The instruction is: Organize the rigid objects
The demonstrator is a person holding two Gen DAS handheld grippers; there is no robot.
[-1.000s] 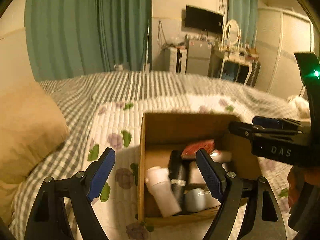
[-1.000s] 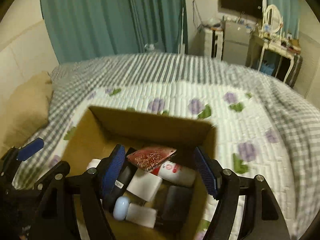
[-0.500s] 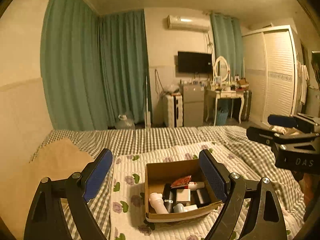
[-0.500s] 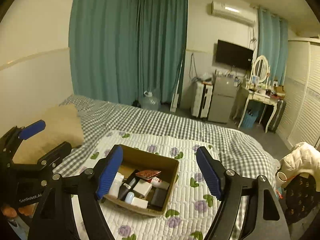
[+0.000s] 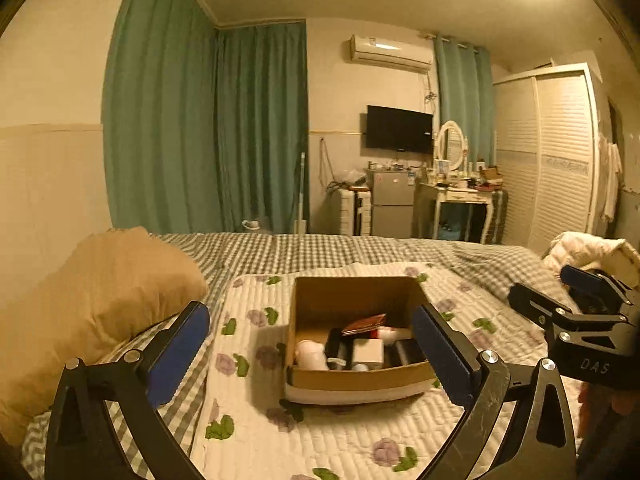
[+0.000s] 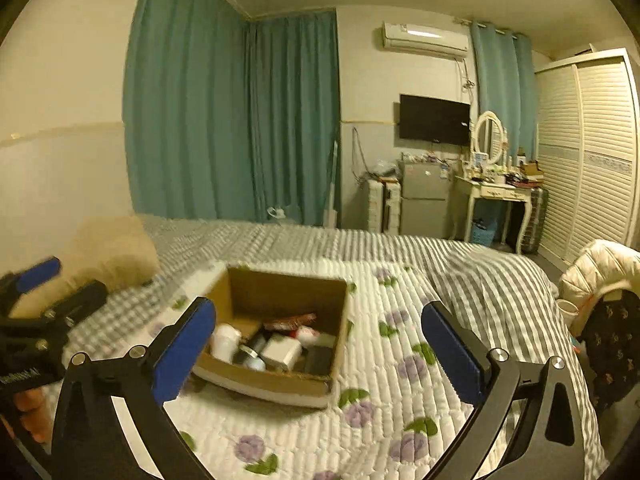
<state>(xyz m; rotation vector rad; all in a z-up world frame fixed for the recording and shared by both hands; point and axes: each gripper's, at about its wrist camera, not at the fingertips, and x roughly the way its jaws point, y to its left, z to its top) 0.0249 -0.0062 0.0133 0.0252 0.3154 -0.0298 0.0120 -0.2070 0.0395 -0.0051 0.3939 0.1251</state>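
Cardboard box [image 5: 356,376] straight ahead of the left hand-held gripper [image 5: 310,354], resting on the quilted floral cover of the bed [image 5: 320,248], seen framed between the two blue pads [image 5: 178,354] but well beyond their tips. Inside, packed together: white bottle [image 5: 310,354] at the near left corner, white block [image 5: 368,352] at the middle, dark items beside it, red packet [image 5: 364,324] leaning on top toward the far wall. Jaws of the left hand-held gripper opening, nothing between them, nothing gripped. Right hand-held gripper [image 6: 318,354] likewise opening and empty; from its view, same box [image 6: 276,384] ahead and toward the left pad [image 6: 184,356], slightly blurred. Tan pillow [image 5: 92,304] off to the left of the left gripper; white jacket [image 6: 600,268] far off to the right of the right one.

Step in hand, by judgement: either nearly finished or at a pause, with all visible rigid objects already gathered in the box and none lying loose on the cover. Both grippers standing back from the box and released.

Next move, if any item remains out of view: locate it, approach with jaws wide, clench across its narrow sides, carry over the box rim and release into a free gap. Otherwise, nothing more than checking the contents sit below the rim.
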